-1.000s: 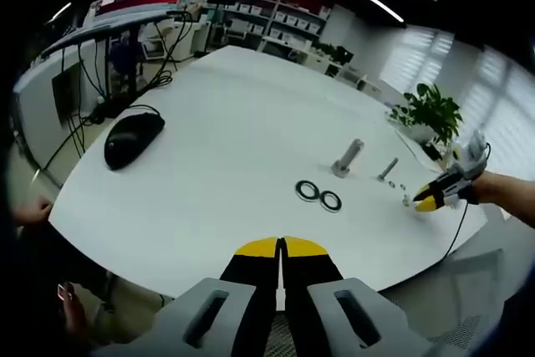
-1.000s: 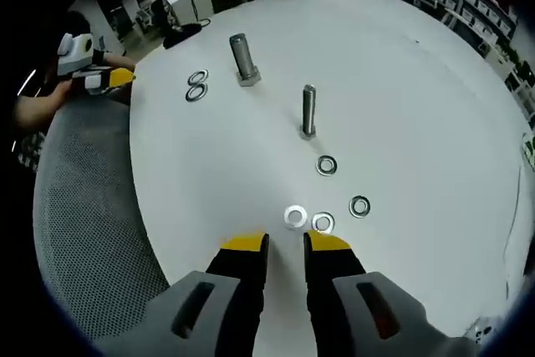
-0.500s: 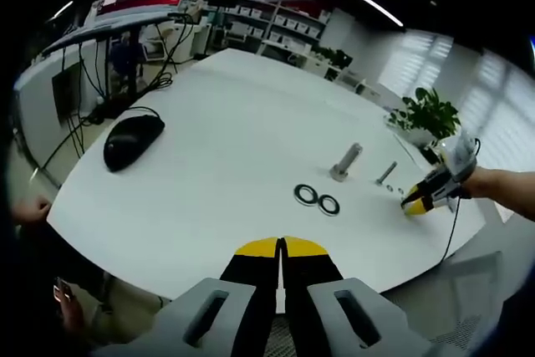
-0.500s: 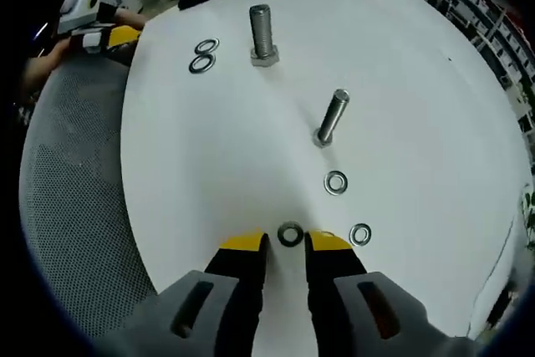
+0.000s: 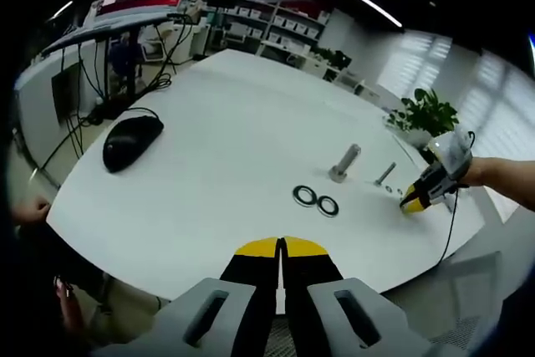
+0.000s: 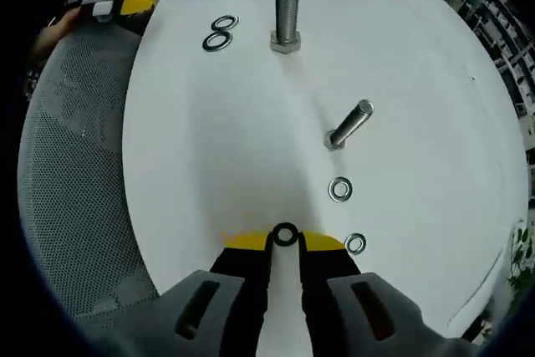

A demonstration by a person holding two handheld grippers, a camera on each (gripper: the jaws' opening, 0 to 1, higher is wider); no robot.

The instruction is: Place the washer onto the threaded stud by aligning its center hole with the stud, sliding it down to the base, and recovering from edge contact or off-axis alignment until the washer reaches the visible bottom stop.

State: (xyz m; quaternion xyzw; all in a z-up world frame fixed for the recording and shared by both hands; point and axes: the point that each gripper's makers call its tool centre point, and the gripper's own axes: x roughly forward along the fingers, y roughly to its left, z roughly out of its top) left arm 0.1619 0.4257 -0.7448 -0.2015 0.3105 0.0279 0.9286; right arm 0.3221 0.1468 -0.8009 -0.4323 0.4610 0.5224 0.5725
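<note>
In the right gripper view a small silver washer [image 6: 285,229] lies on the white table [image 6: 217,148], right between my right gripper's [image 6: 285,243] yellow fingertips. The jaws stand apart on either side of it, open. The thin threaded stud [image 6: 349,125] stands beyond it, leaning in this view. Two more silver washers [image 6: 340,189] [image 6: 355,244] lie to the right. My left gripper [image 5: 282,246] hangs shut at the table's near edge with nothing in it. In the left gripper view the right gripper [image 5: 416,199] sits low by the stud [image 5: 384,175].
A large bolt [image 6: 287,18] stands on its hex head at the back, with two dark washers [image 6: 219,33] to its left. A black mouse [image 5: 132,140] and cables lie at the table's far side. A mesh chair [image 6: 75,165] borders the table edge.
My right gripper has come forward and down over the washer, which now sits between its fingertips instead of ahead of them. The left gripper has held still.
</note>
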